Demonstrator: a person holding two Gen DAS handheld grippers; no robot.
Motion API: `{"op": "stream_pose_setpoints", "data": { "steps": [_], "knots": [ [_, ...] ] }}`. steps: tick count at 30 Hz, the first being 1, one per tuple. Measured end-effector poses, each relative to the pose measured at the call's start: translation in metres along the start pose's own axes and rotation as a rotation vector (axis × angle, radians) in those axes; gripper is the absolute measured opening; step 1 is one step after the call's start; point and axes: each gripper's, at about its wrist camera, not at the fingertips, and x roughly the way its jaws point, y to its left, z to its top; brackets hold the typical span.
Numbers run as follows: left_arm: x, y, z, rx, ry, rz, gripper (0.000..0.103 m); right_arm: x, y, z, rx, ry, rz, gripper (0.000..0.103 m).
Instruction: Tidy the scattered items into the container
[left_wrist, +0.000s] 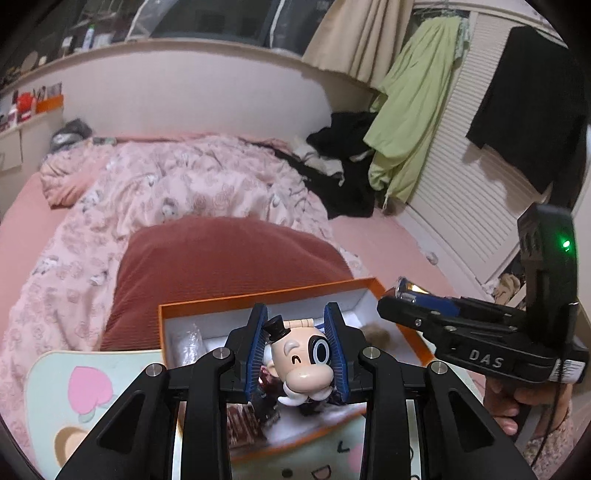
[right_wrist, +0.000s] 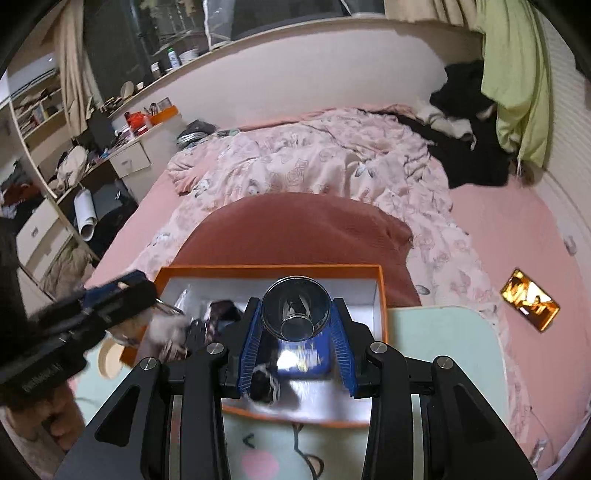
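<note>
An orange box with a white inside (left_wrist: 280, 293) sits on a pale table with cartoon prints; it also shows in the right wrist view (right_wrist: 382, 295). My left gripper (left_wrist: 300, 350) is shut on a toy figure head with a small black top hat (left_wrist: 299, 356), held over the box. My right gripper (right_wrist: 295, 332) is shut on a blue can with a shiny metal end (right_wrist: 295, 314), also over the box. The right gripper shows in the left wrist view (left_wrist: 461, 325) at the box's right side. Several small dark items (right_wrist: 221, 314) lie in the box.
The pale table (left_wrist: 70, 391) stands at the bed's edge. A dark red pillow (left_wrist: 229, 254) and a pink quilt (left_wrist: 177, 184) lie behind the box. A phone with a lit screen (right_wrist: 530, 304) lies on the pink sheet at right. A round wooden thing (right_wrist: 109, 360) sits left of the box.
</note>
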Motion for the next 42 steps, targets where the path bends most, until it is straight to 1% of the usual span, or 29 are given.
{"op": "stream_pose_setpoints", "data": {
  "steps": [3, 5, 6, 7, 8, 9, 10, 11, 12, 13, 14, 18, 21, 24, 26, 30, 32, 35, 37, 40, 42],
  "knots": [
    [0.020, 0.005, -0.001, -0.007, 0.048, 0.004, 0.030, 0.016, 0.001, 0.002, 0.004, 0.039, 0.010, 0.039],
    [0.031, 0.007, 0.000, -0.010, 0.066, 0.015, 0.031, 0.027, 0.004, 0.000, -0.005, 0.057, -0.008, 0.039],
    [0.033, 0.008, 0.001, -0.016, 0.065, 0.014, 0.038, 0.031, 0.005, -0.001, -0.009, 0.062, -0.021, 0.039],
    [0.034, 0.010, 0.002, -0.022, 0.063, 0.006, 0.052, 0.036, 0.006, -0.002, -0.014, 0.064, -0.042, 0.039],
    [0.033, 0.012, 0.003, -0.031, 0.057, -0.003, 0.057, 0.038, 0.007, -0.003, -0.018, 0.064, -0.052, 0.040],
    [0.031, 0.014, 0.004, -0.042, 0.047, -0.001, 0.064, 0.039, 0.009, -0.004, -0.021, 0.061, -0.063, 0.047],
    [0.028, 0.015, 0.005, -0.049, 0.039, 0.004, 0.071, 0.038, 0.009, -0.005, -0.017, 0.050, -0.077, 0.049],
    [0.024, 0.016, 0.006, -0.054, 0.032, 0.010, 0.075, 0.036, 0.009, -0.006, -0.009, 0.034, -0.096, 0.056],
    [0.019, 0.017, 0.006, -0.056, 0.026, 0.017, 0.079, 0.034, 0.008, -0.006, -0.005, 0.021, -0.113, 0.067],
    [0.014, 0.017, 0.005, -0.054, 0.021, 0.026, 0.079, 0.031, 0.008, -0.007, 0.000, 0.009, -0.128, 0.071],
    [0.009, 0.016, 0.004, -0.046, 0.018, 0.039, 0.079, 0.028, 0.007, -0.008, 0.003, -0.001, -0.143, 0.072],
    [-0.008, 0.008, -0.003, 0.017, 0.009, 0.104, 0.086, 0.020, 0.011, -0.015, 0.002, 0.003, -0.177, 0.072],
    [-0.012, 0.006, -0.011, 0.036, 0.028, 0.155, 0.087, 0.019, 0.014, -0.020, 0.002, 0.018, -0.188, 0.072],
    [-0.016, 0.009, -0.018, 0.008, 0.041, 0.159, 0.087, 0.020, 0.019, -0.024, -0.010, 0.027, -0.206, 0.072],
    [-0.022, 0.011, -0.023, -0.004, 0.038, 0.159, 0.087, 0.017, 0.021, -0.027, -0.011, 0.022, -0.204, 0.072],
    [-0.043, 0.004, -0.037, 0.016, -0.002, 0.161, 0.087, 0.000, 0.026, -0.036, -0.007, -0.008, -0.192, 0.072],
    [-0.051, 0.002, -0.047, 0.018, -0.008, 0.168, 0.087, -0.011, 0.030, -0.044, -0.017, -0.032, -0.188, 0.072],
    [-0.057, 0.000, -0.069, 0.016, 0.014, 0.168, 0.087, -0.023, 0.036, -0.060, -0.037, -0.051, -0.184, 0.072],
    [-0.055, 0.002, -0.084, 0.006, 0.040, 0.179, 0.087, -0.026, 0.038, -0.072, -0.051, -0.048, -0.188, 0.072],
    [-0.043, 0.011, -0.106, -0.045, 0.079, 0.230, 0.087, -0.026, 0.040, -0.096, -0.057, -0.029, -0.202, 0.072],
    [-0.029, 0.017, -0.114, -0.074, 0.107, 0.269, 0.087, -0.017, 0.037, -0.106, -0.054, -0.004, -0.209, 0.072]
  ]
}}
